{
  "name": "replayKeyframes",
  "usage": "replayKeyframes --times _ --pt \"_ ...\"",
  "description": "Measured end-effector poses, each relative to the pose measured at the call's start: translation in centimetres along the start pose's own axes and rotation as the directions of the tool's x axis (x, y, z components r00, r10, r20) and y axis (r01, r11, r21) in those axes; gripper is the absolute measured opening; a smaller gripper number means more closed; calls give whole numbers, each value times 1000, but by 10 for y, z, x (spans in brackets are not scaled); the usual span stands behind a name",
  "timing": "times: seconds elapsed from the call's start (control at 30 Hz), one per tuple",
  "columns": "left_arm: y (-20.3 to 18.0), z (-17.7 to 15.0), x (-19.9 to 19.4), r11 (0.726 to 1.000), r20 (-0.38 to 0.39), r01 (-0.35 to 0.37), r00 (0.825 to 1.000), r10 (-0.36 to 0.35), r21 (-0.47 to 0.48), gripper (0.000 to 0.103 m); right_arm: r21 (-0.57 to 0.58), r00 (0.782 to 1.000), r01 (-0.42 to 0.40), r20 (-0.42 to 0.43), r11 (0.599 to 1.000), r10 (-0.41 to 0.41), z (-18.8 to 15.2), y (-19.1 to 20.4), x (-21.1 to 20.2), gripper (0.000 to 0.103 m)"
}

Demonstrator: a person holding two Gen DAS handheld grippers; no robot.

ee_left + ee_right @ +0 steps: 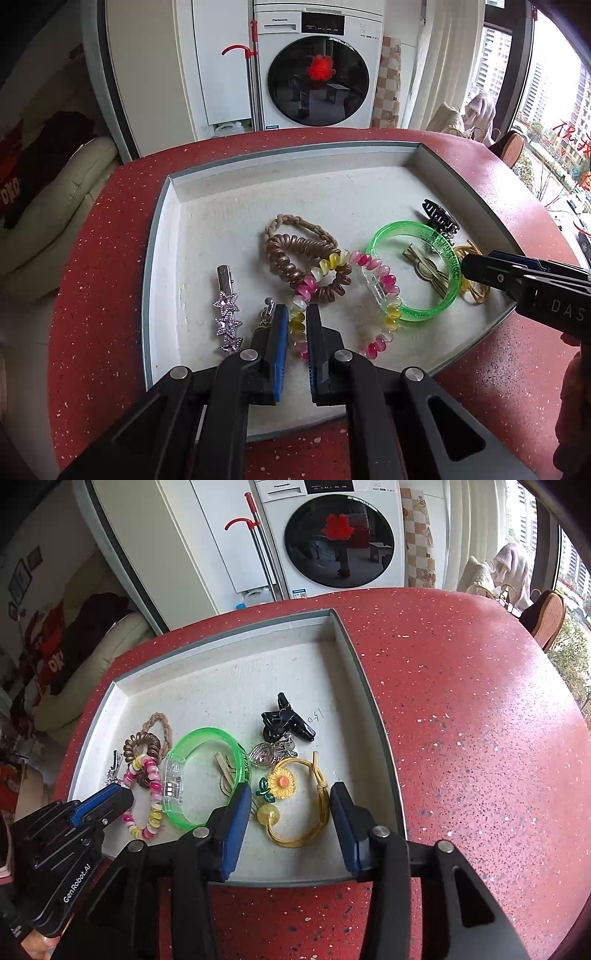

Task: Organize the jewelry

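Note:
A shallow grey-rimmed tray [162, 236] [369, 709] holds the jewelry. My left gripper [297, 321] [123, 797] is shut on a pink, yellow and white beaded bracelet [373, 264] [153, 775] at the tray's near edge. My right gripper [290, 805] stands open around a yellow hair tie with a sunflower [282, 782], pads apart from it; its left finger [236, 812] is beside a green bangle [421, 314] [192, 738]. A brown spiral tie [284, 258], a star clip [227, 314] and a black claw clip [439, 218] [284, 716] also lie there.
The tray rests on a red speckled table [461, 701] with bare surface to its right. A silver heart pendant [262, 753] lies by the claw clip. A washing machine [317, 74] stands behind the table and a cream sofa [55, 206] at the left.

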State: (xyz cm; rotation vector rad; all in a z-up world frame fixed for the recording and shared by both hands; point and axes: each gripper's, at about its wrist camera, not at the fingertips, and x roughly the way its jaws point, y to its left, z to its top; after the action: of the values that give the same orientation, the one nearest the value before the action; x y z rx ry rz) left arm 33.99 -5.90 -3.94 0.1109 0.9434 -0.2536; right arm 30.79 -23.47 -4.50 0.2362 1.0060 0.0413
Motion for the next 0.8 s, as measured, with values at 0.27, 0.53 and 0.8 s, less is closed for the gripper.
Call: replayKeyframes --times 0.27,0.53,0.8 --pt "-3 1 -4 1000 8 -30 1000 30 8 28 17 999 -28 46 999 28 1 1 -17 51" --pt "-2 6 -14 999 36 -50 998 49 5 29 19 996 -32 81 999 30 3 0 -31 51" --pt "-2 12 -35 997 113 -76 991 75 8 103 21 996 -34 81 999 32 0 0 -34 51"
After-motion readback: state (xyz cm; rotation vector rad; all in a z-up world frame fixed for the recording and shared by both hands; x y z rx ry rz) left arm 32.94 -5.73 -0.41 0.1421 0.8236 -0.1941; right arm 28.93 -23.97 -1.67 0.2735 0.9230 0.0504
